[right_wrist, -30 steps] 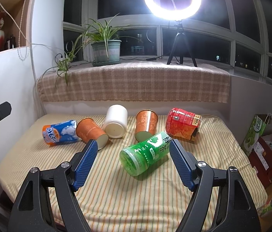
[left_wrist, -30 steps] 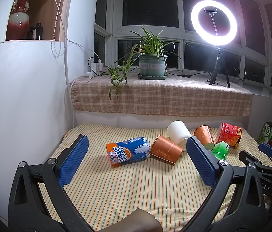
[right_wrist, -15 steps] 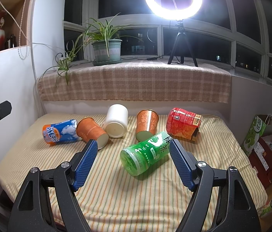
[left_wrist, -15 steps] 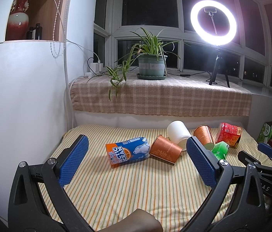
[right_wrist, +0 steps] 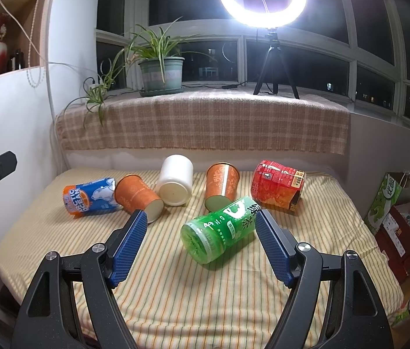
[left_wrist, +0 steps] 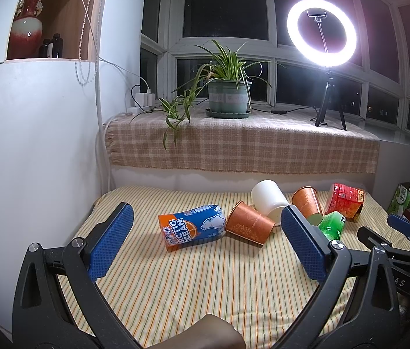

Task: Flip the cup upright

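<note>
Several cups lie on their sides on the striped table: a blue-and-orange Arctic Ocean cup, an orange cup, a white cup, a second orange cup, a green cup and a red cup. My left gripper is open and empty, in front of the blue cup. My right gripper is open and empty, its blue pads either side of the green cup, still short of it.
A checked cloth covers the window ledge behind the table, with a potted plant and a ring light on a tripod. A white cabinet wall stands at left. Boxes sit on the floor at right.
</note>
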Tool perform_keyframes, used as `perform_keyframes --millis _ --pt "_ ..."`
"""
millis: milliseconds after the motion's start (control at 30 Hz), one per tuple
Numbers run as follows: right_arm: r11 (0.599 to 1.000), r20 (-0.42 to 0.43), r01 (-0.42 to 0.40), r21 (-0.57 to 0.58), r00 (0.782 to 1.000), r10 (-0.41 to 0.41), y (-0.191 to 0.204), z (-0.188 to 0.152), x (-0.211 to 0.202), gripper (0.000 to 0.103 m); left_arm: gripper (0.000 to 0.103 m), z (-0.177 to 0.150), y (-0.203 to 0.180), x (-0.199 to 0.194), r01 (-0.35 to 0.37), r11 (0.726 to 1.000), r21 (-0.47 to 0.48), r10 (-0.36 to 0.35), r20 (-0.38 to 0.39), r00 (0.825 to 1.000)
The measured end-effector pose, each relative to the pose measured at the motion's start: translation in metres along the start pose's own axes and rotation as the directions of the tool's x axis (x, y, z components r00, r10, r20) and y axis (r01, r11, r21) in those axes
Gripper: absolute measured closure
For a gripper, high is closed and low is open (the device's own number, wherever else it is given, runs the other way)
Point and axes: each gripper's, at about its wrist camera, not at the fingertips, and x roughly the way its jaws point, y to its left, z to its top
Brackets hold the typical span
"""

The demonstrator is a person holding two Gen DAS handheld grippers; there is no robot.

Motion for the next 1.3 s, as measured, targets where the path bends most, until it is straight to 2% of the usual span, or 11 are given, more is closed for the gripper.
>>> perform_keyframes --millis 767,1033,1300 --pt "1.000 -0.039 -0.022 -0.006 0.999 0.021 -0.005 0.013 0.031 0.026 0.000 -0.011 0.003 0.018 -0.009 1.000 -0.002 0.009 -0.032 0.999" --pt "0.996 -0.110 -0.078 0.031 0.991 0.081 -0.023 0.032 0.069 0.026 0.000 -0.016 0.009 0.026 -0.023 1.000 -0.001 0.023 -0.066 0.998" --pt "0.989 -0.217 -0.123 0.085 0.966 0.139 -0.043 0.051 0.124 0.026 0.000 -0.026 0.020 0.032 -0.041 0.999 -0.007 0.040 -0.107 0.994"
